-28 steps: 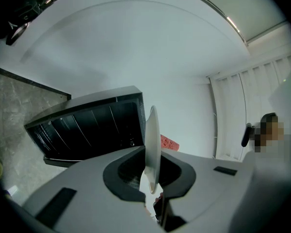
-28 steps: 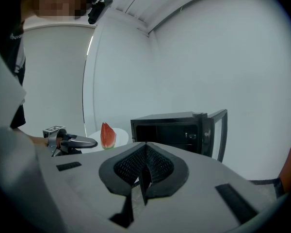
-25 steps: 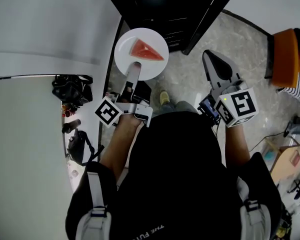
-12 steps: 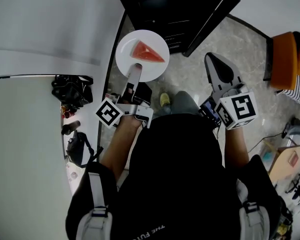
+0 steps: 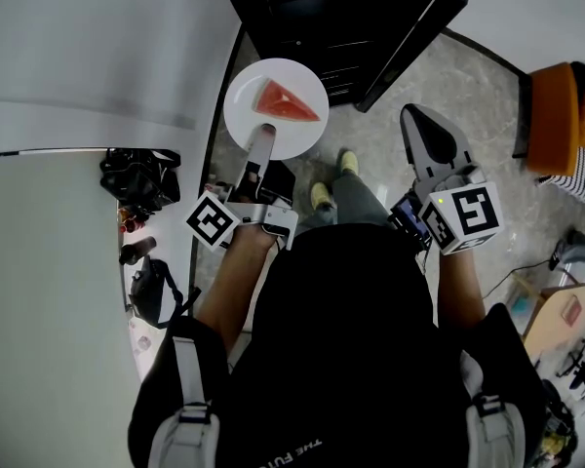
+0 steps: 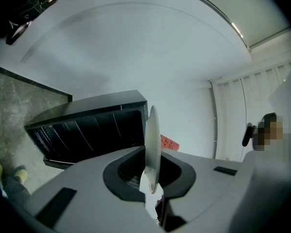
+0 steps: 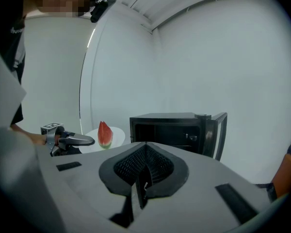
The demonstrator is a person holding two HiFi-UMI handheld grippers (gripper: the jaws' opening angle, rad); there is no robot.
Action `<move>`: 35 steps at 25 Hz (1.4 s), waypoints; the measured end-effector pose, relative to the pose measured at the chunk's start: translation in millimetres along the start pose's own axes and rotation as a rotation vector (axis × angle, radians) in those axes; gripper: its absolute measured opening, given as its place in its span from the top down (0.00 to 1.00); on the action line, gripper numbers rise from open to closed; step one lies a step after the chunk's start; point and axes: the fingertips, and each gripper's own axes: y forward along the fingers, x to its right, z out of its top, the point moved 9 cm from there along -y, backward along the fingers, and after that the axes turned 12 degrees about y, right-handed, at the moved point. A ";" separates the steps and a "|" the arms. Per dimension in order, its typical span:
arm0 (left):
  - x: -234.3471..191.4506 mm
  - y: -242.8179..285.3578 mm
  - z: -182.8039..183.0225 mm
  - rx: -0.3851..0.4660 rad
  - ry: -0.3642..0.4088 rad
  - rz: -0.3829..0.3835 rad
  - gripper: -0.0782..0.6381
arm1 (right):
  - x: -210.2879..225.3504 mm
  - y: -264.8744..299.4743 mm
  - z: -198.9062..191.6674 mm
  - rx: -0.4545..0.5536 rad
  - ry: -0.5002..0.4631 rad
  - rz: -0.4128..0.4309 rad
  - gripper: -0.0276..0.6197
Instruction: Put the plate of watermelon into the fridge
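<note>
The left tongs (image 5: 264, 133) pinch the near rim of a round, glossy white plate (image 5: 246, 100) bearing a red watermelon wedge (image 5: 287, 102). Beyond them stands the boxy black fridge (image 5: 341, 18), open. The right tongs (image 5: 418, 115) are pressed together above the speckled stone floor (image 5: 473, 96).

Person: black short-sleeved top (image 5: 351, 359) with white lettering (image 5: 288, 451), grey shoulder straps (image 5: 187, 369) with buckles, grey trousers (image 5: 356, 198), yellow-green shoes (image 5: 321, 195). Left claw (image 5: 263, 136): light grey body, silver bracket, black-and-white left cube (image 5: 213, 220) with square markers. Right claw (image 5: 416, 115): light grey teardrop shell, right cube (image 5: 465, 217) of the same type with a small lit dot at one corner. In the gripper views both shells are pale grey, left claw (image 6: 153, 181) and right claw (image 7: 140, 183), each with a dark recess round the jaws, ribbed black pads (image 7: 157, 166) and flat black rectangular insets (image 7: 69, 166) on each flank.
</note>
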 end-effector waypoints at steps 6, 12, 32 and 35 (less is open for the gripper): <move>-0.9 0.1 0.3 0.003 0.002 -0.005 0.85 | 0.3 2.6 -2.8 0.003 -0.004 0.010 0.94; 4.7 1.7 1.5 0.002 -0.004 -0.013 0.85 | -1.7 4.0 5.3 0.012 -0.015 0.010 0.94; 17.4 4.6 4.4 0.004 0.021 -0.067 0.85 | -6.2 -5.1 18.7 0.054 -0.047 0.004 0.94; 16.1 5.2 4.3 0.001 0.013 -0.071 0.85 | -7.4 -4.3 18.7 0.051 -0.051 0.000 0.94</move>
